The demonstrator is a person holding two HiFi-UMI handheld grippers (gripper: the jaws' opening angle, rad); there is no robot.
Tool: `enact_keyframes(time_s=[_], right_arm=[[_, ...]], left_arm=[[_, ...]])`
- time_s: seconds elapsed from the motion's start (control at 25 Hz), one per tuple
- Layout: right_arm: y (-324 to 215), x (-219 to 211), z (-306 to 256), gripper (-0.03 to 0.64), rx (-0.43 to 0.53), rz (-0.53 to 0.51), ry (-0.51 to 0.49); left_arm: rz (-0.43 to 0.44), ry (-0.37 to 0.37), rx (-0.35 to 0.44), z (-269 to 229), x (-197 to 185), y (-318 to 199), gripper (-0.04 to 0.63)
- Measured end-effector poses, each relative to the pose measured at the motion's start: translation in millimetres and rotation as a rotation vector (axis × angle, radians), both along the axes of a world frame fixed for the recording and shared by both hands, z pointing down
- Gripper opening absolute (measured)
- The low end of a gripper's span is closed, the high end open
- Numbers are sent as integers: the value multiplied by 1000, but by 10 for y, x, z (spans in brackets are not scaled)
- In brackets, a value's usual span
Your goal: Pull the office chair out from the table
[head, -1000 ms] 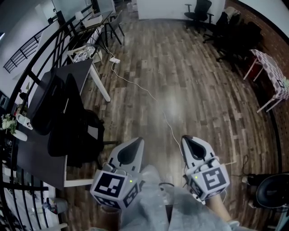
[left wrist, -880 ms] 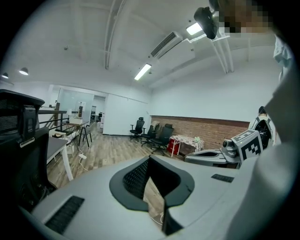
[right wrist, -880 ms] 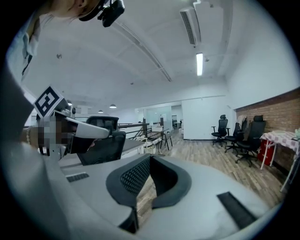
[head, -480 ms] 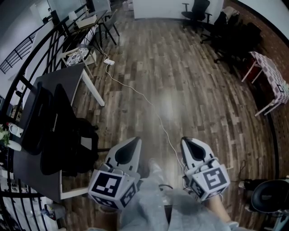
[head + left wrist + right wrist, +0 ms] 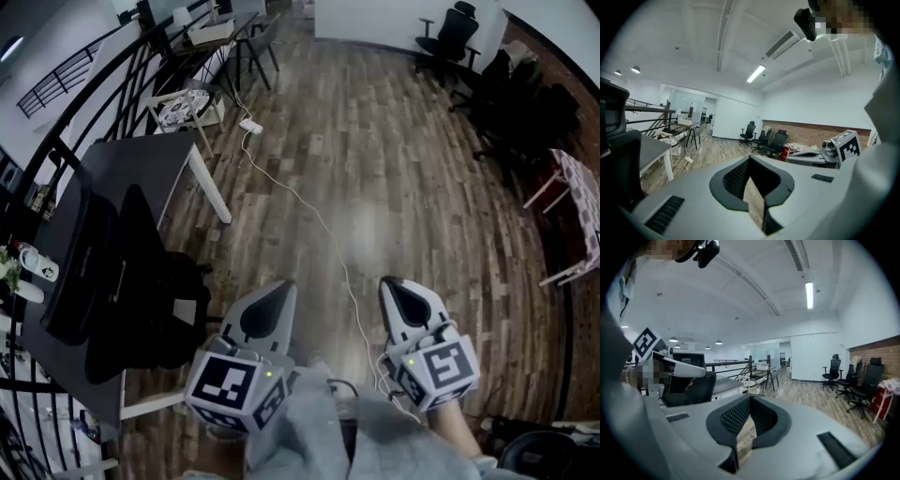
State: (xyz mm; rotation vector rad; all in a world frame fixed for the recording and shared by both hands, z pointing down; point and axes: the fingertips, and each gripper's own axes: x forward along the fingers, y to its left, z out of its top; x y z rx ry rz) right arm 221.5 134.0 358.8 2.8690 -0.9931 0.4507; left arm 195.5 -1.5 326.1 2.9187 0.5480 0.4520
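Note:
A black office chair (image 5: 131,281) stands tucked against the dark table (image 5: 141,173) at the left of the head view. Its backrest rises over the table's edge; the seat and base are mostly in shadow. My left gripper (image 5: 270,298) hangs in the air just right of the chair, shut, with nothing in it. My right gripper (image 5: 398,292) is further right over the wooden floor, shut and empty too. In the right gripper view the chair (image 5: 686,385) shows at the left beside the table (image 5: 726,384). The left gripper view catches the chair's edge (image 5: 618,159).
A white cable (image 5: 309,211) runs across the floor from a power strip (image 5: 250,126) towards my feet. A black railing (image 5: 56,141) borders the left side. More desks (image 5: 202,42) stand at the back, several black chairs (image 5: 450,37) at the far right.
The view has shifted: the chair and table sit a little further right and nearer to my left gripper than one second ago. Both grippers stay shut.

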Motion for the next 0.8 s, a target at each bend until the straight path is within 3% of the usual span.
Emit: enact_keyframes(time_s=[0.36,0.8], right_arm=[[-713,680,-19,3,-15,-208,42],[-1877,608,-28,5,-13,-563,62]], left_arm=[[-188,5,-16,-14,430,-621,12],[-548,42,-2,-120,-150,-1586,12]])
